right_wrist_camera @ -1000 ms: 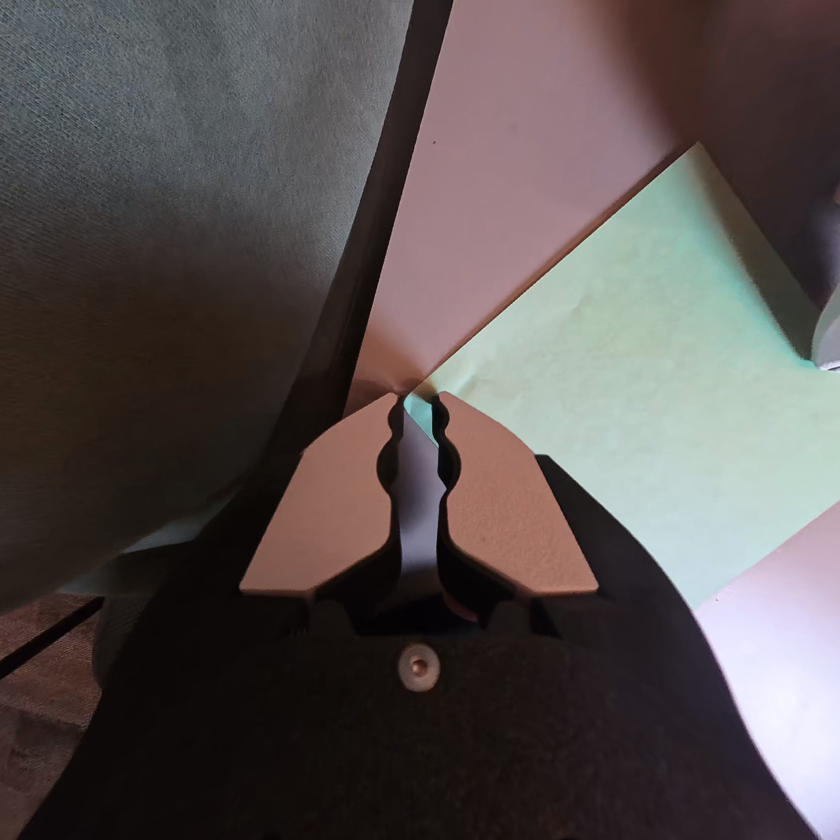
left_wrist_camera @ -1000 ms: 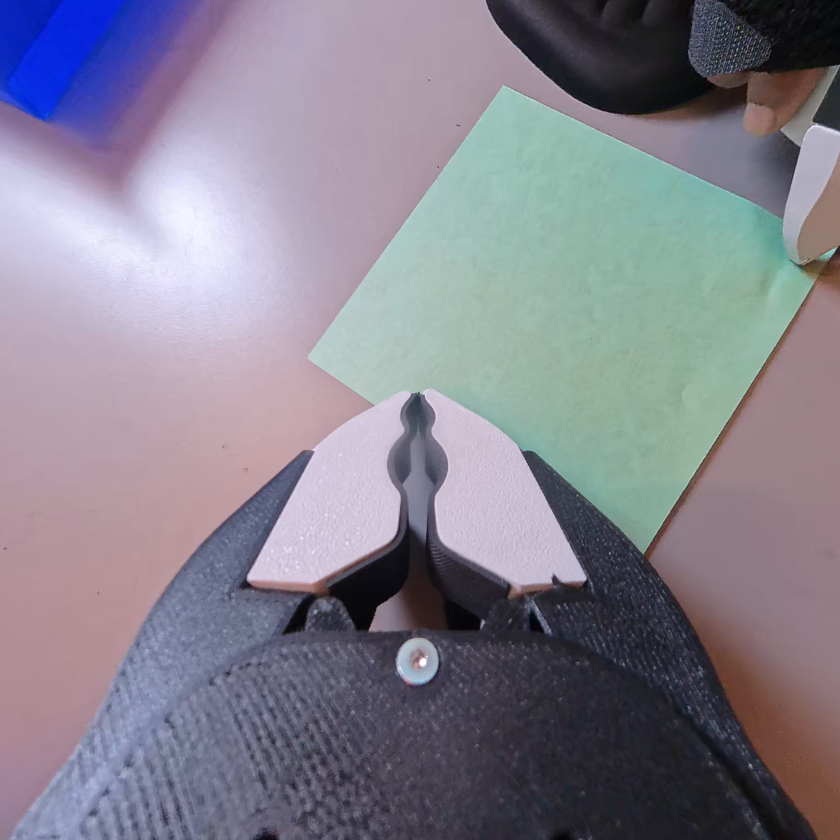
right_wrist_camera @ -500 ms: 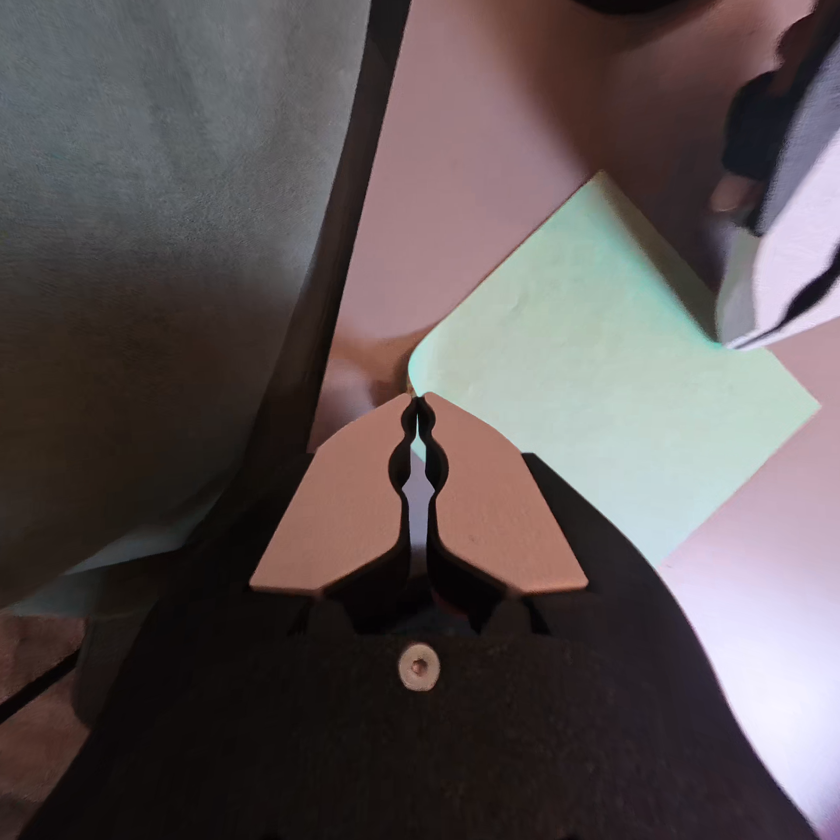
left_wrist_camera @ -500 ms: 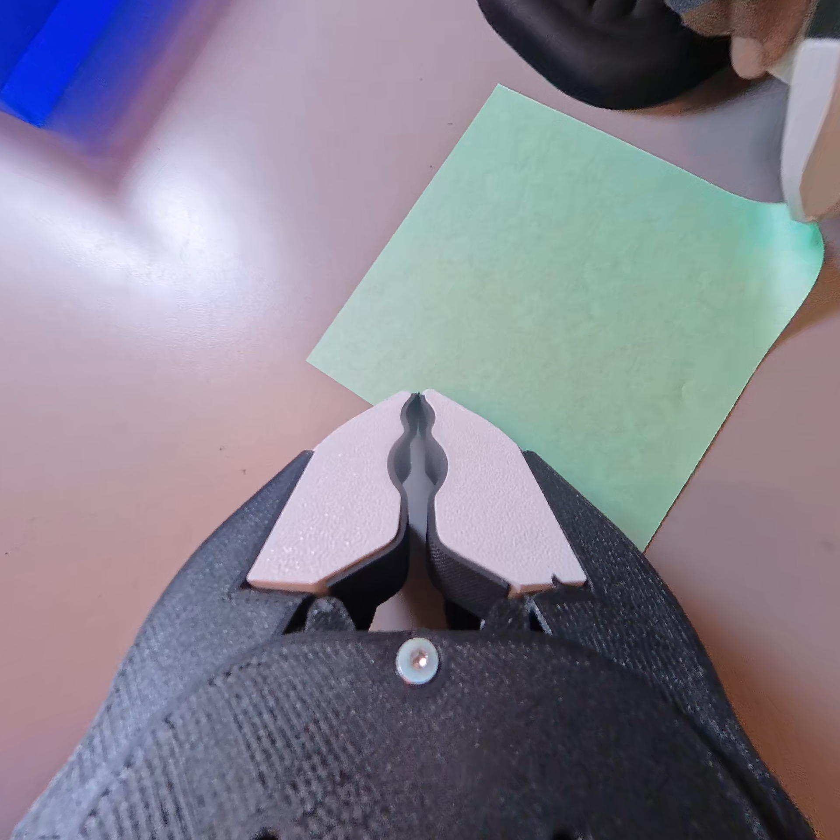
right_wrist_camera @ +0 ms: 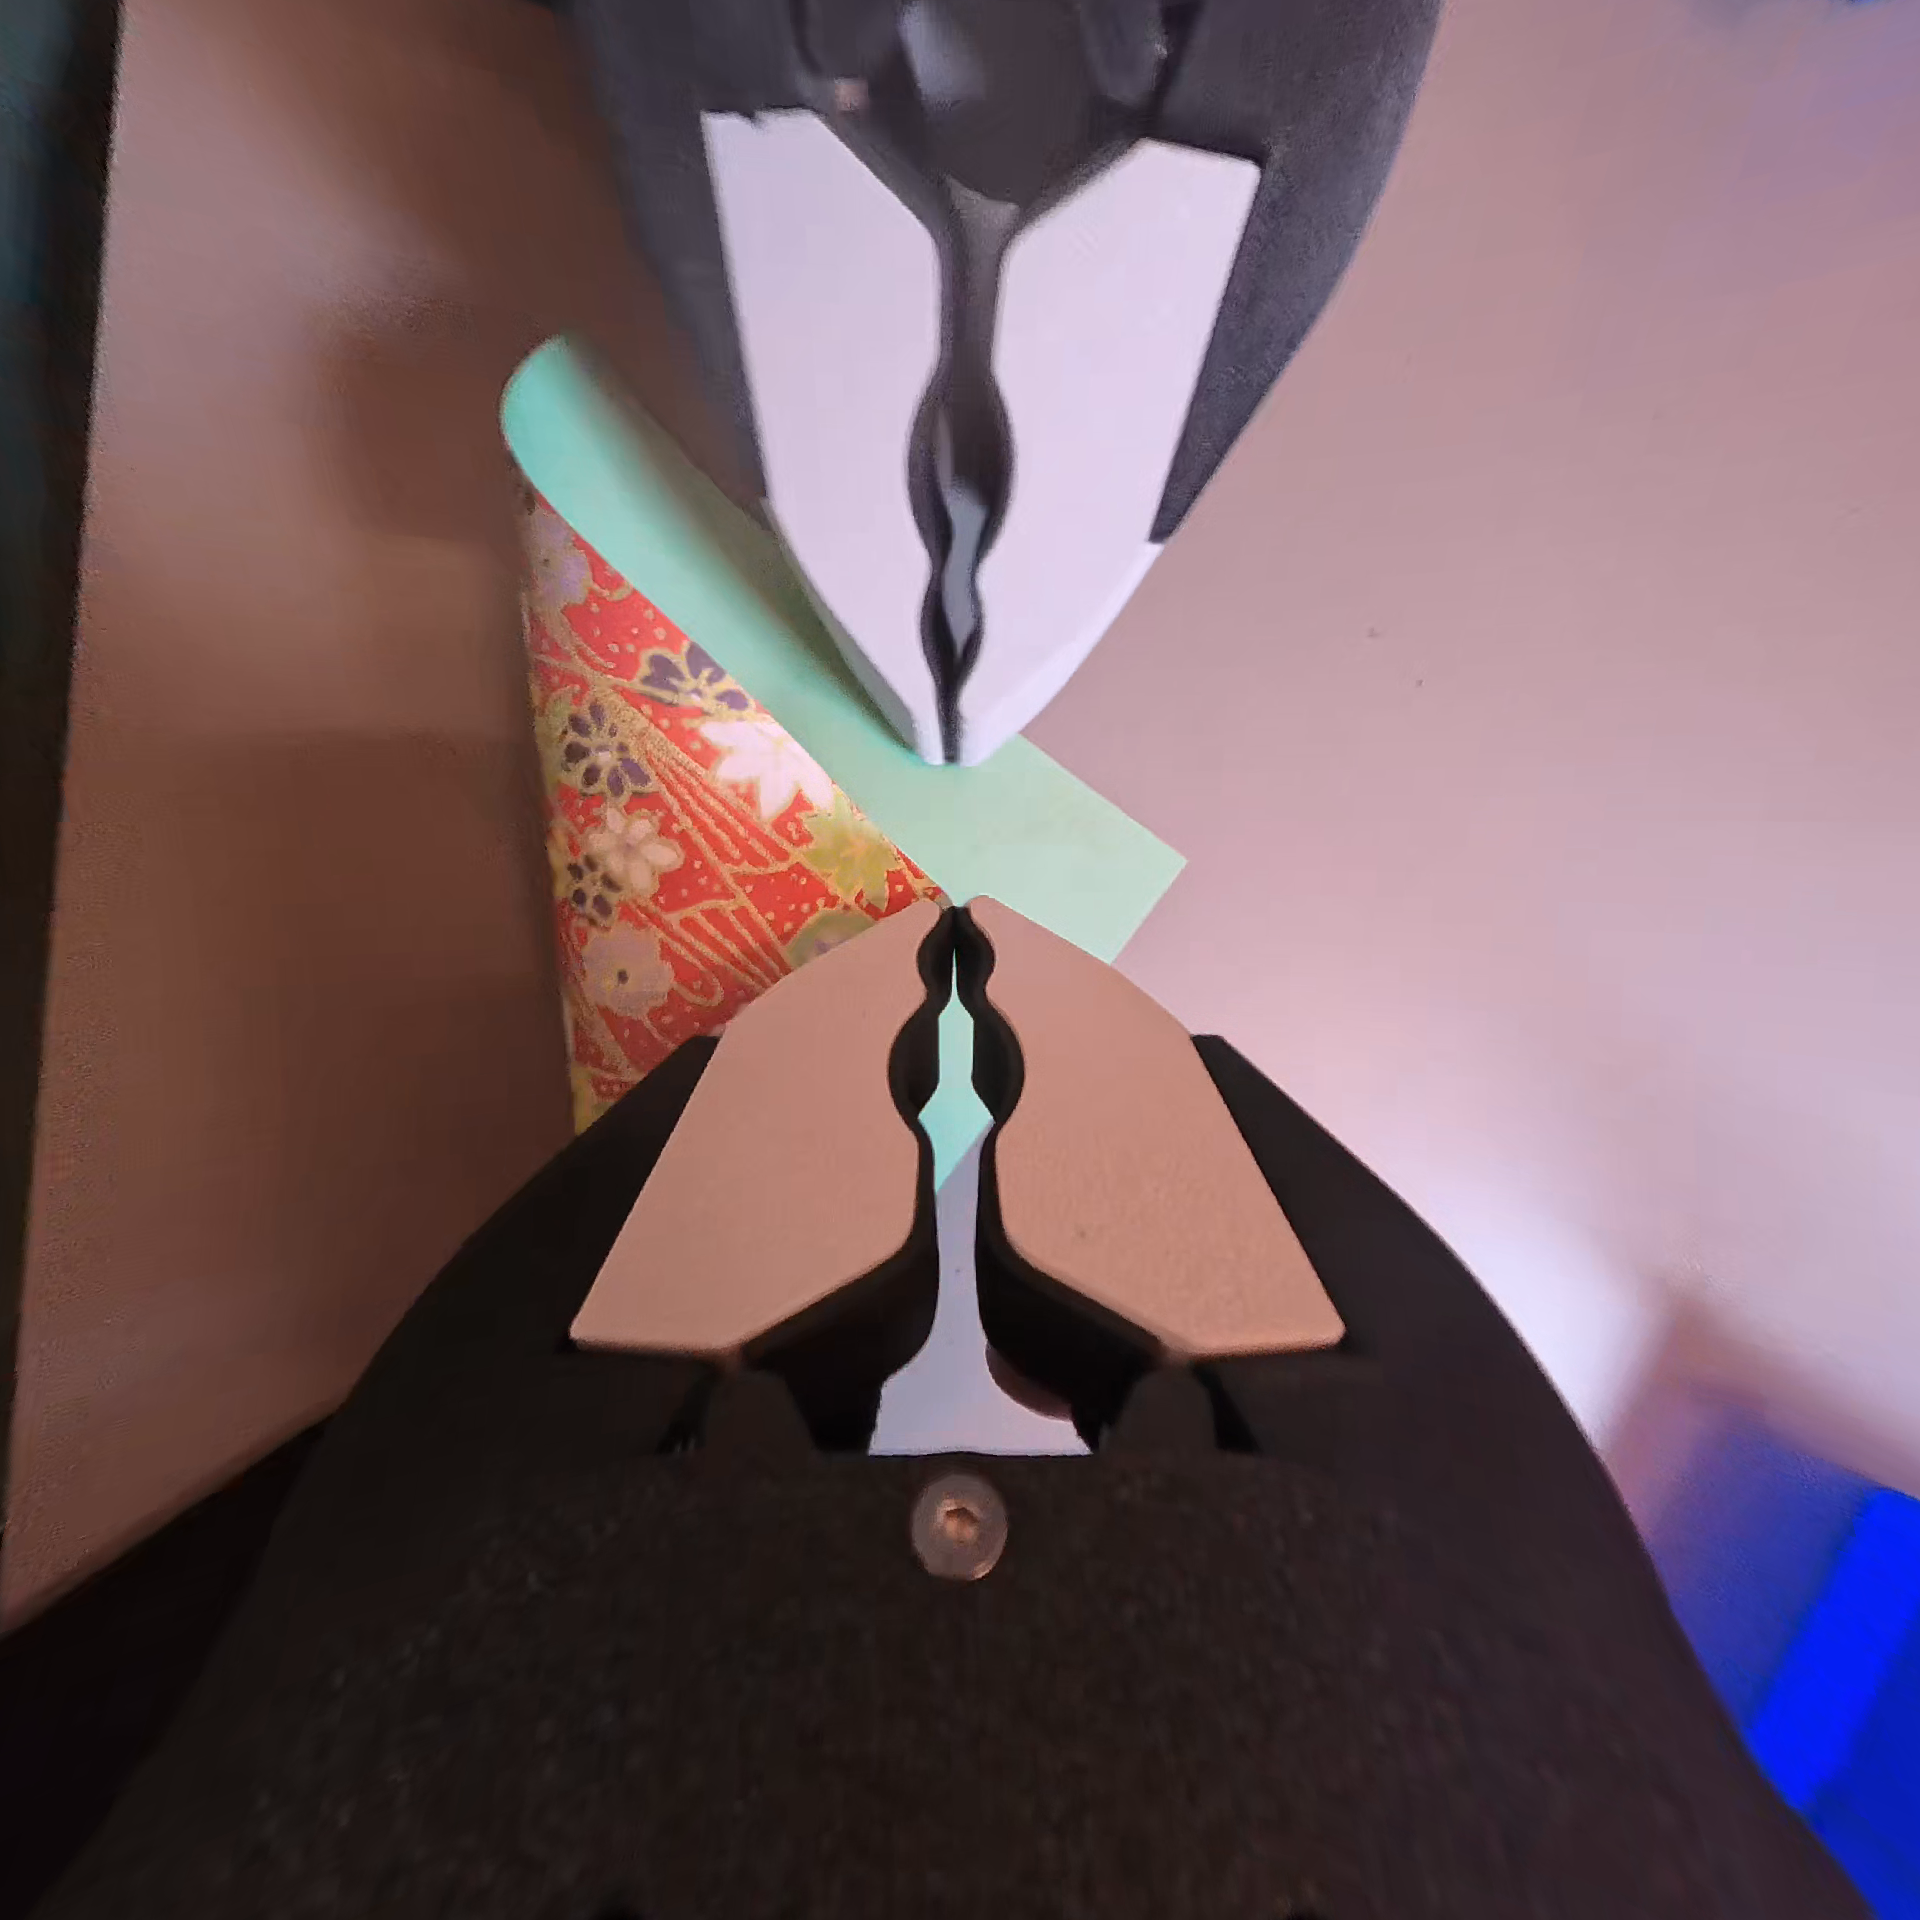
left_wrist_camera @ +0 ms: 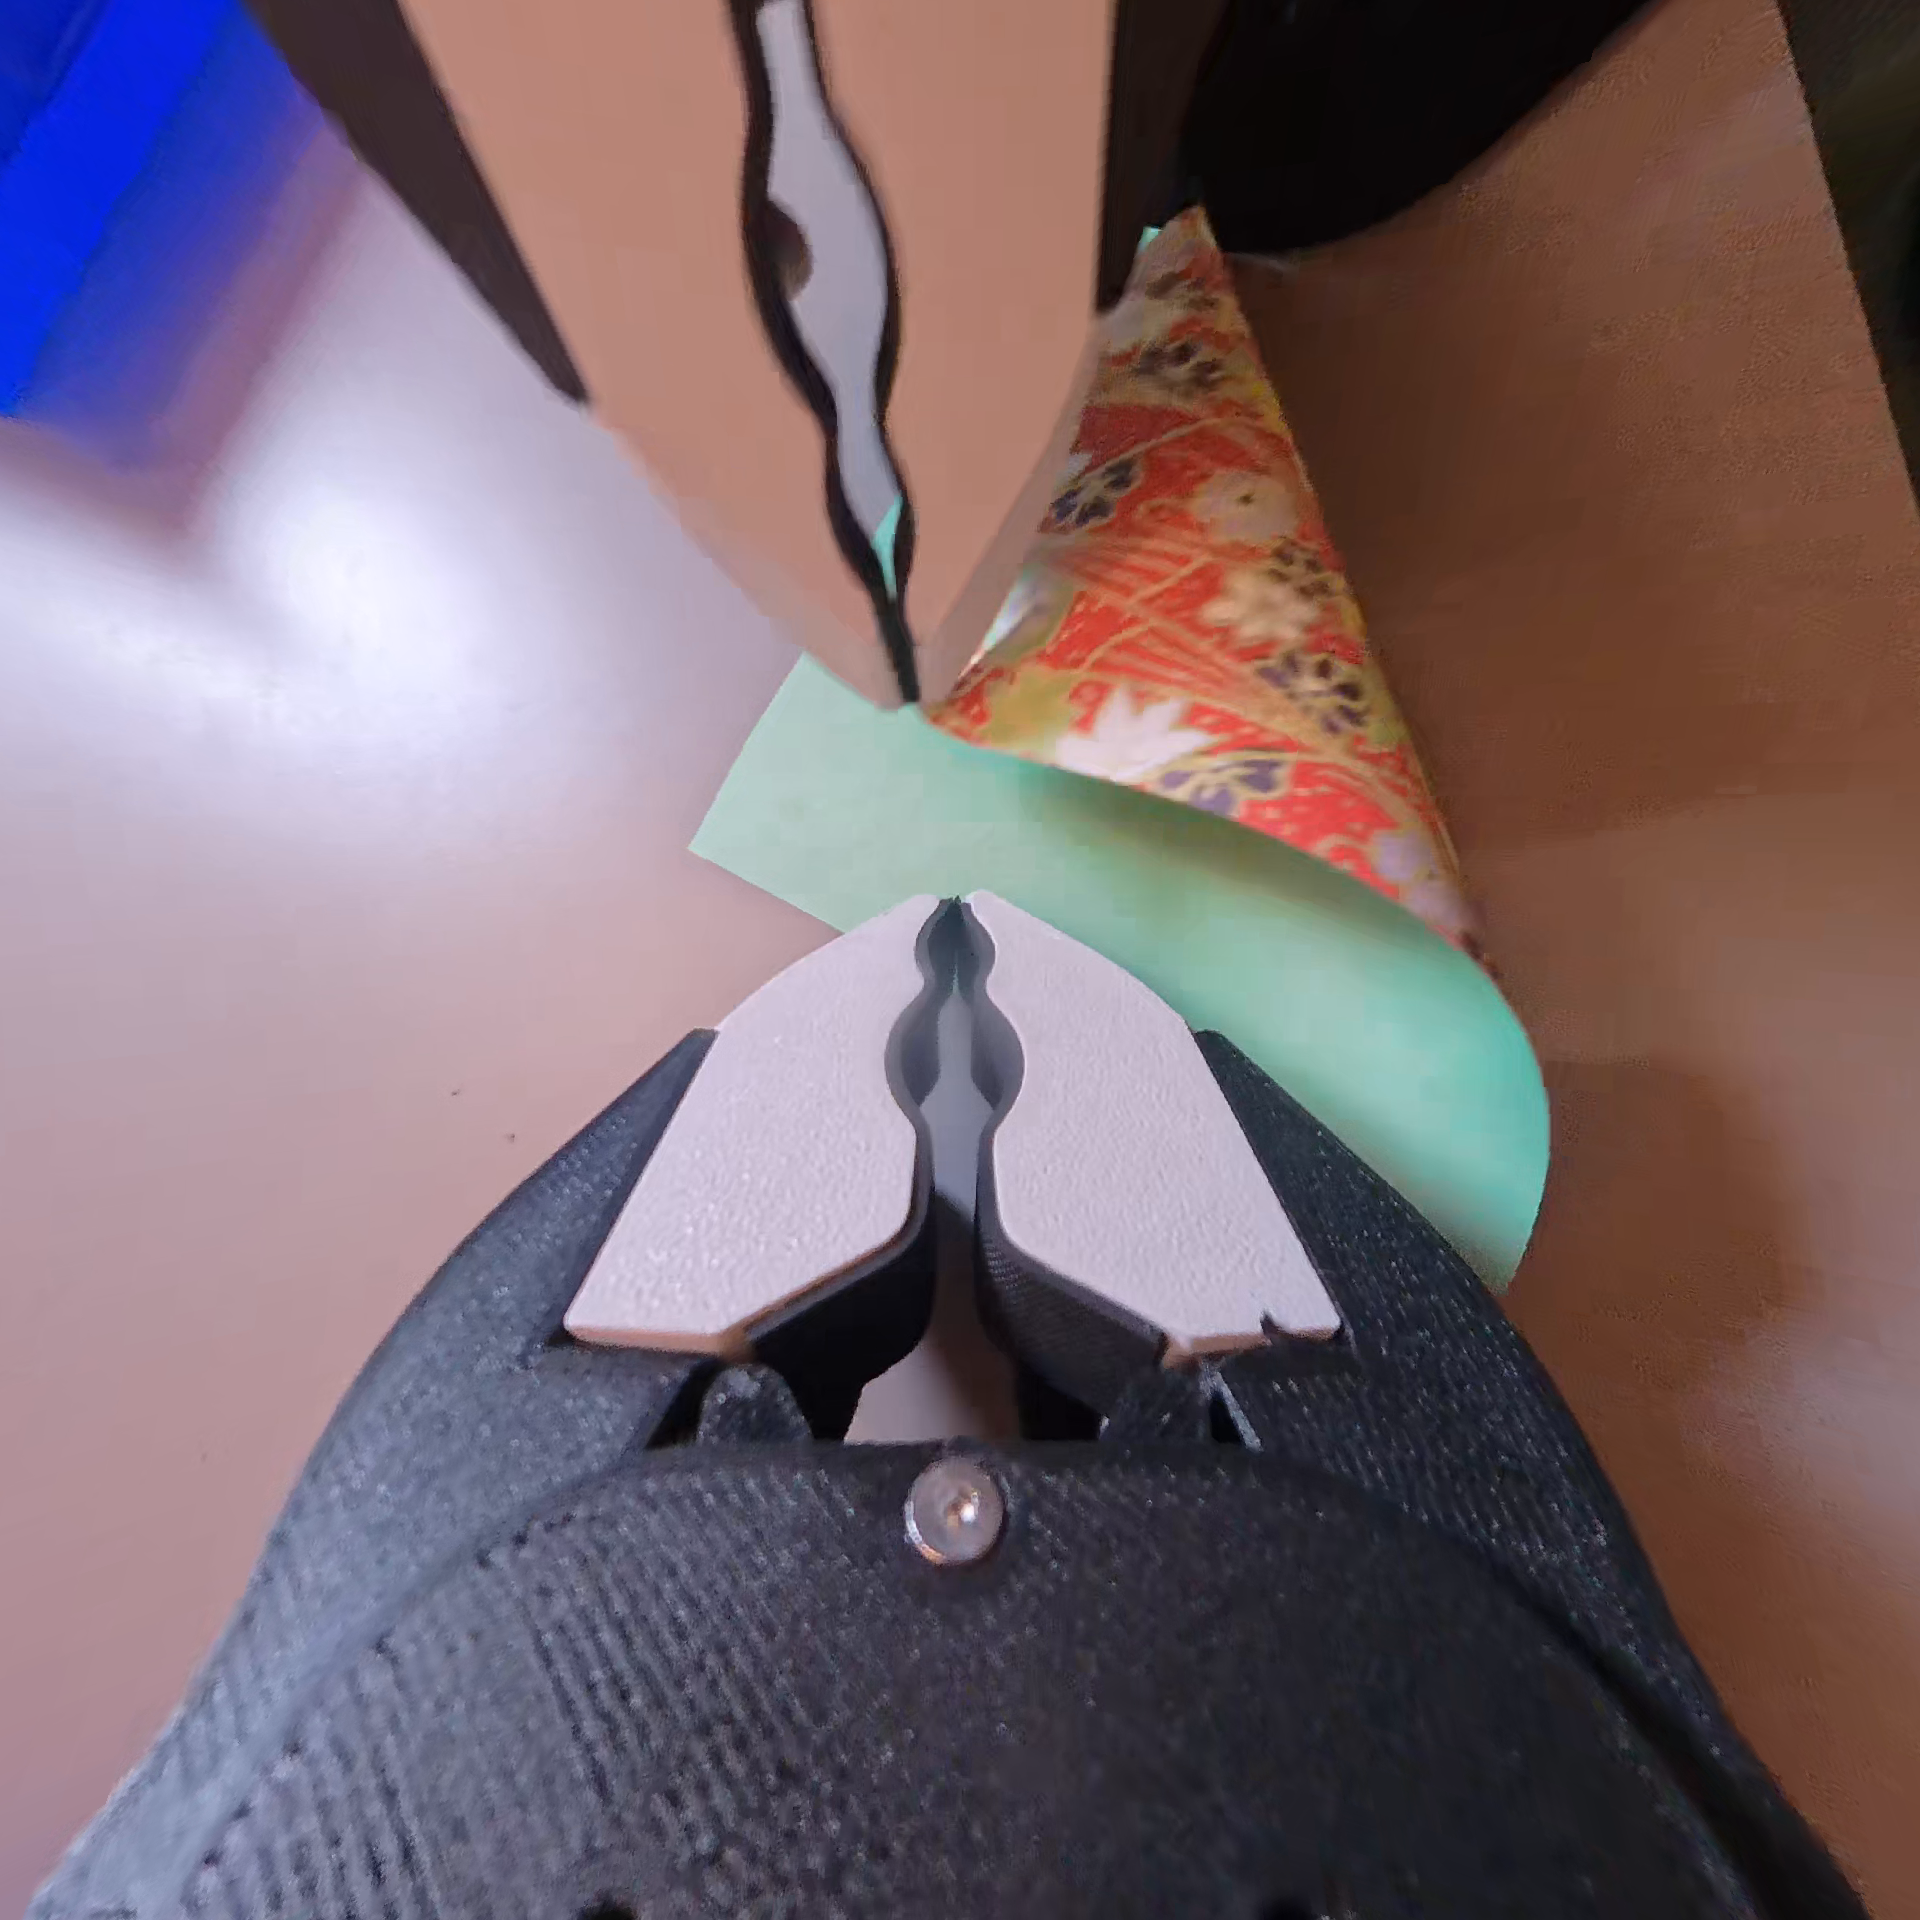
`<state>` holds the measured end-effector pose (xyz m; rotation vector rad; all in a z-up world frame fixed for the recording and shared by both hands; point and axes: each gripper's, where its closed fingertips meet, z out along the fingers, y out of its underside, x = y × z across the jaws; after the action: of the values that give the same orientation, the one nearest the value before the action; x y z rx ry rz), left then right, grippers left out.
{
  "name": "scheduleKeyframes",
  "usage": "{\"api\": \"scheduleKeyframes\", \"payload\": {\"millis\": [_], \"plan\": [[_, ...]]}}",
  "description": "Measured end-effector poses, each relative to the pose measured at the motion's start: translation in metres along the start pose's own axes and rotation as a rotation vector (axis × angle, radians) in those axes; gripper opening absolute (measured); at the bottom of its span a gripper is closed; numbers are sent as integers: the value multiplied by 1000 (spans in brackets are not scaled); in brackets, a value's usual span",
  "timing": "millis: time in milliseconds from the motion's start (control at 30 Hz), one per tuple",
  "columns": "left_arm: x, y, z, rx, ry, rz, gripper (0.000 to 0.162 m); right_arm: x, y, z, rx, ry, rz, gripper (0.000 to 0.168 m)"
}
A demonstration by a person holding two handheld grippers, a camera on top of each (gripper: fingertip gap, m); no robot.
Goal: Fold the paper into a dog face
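Note:
The paper (left_wrist_camera: 1195, 935) is mint green on one side and red floral on the other (left_wrist_camera: 1195, 623). It lies on the table, curled over in a loose fold with no crease. My left gripper (left_wrist_camera: 954, 906) is shut, and its tips press on the green sheet near one corner. My right gripper (right_wrist_camera: 954, 909) is shut on the opposite corner of the paper (right_wrist_camera: 997, 821) and holds it lifted over the sheet, close to the left tips. The patterned side (right_wrist_camera: 665, 810) faces up under it. Each gripper shows in the other's view: the right (left_wrist_camera: 904, 691) and the left (right_wrist_camera: 945, 753).
The table (left_wrist_camera: 312, 1039) is a smooth pinkish-brown surface with glare. A blue object (left_wrist_camera: 94, 208) sits at its far side; it also shows in the right wrist view (right_wrist_camera: 1849, 1662). The table's dark edge (right_wrist_camera: 52, 831) runs close by the paper. The tips of both grippers are at nearly the same place.
My right gripper shut on the paper's corner, lifted it and carried it across the sheet toward my left gripper, which turned up the floral side. The left gripper stayed put.

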<state>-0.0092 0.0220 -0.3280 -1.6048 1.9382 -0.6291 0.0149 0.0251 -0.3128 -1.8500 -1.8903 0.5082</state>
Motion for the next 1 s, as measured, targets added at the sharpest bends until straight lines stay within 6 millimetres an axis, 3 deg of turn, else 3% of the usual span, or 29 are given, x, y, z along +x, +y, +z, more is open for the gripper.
{"api": "scheduleKeyframes", "payload": {"millis": [233,600,1000], "plan": [[3,-1,0,25,27,15,0,16,3,19,-43,-24,-3,0],[-9,10,-8,13,-7,35,0,31,-12,24,-39,-20,-46,0],[-3,8,-7,57,45,70,0,38,-16,31,-2,21,-67,0]]}}
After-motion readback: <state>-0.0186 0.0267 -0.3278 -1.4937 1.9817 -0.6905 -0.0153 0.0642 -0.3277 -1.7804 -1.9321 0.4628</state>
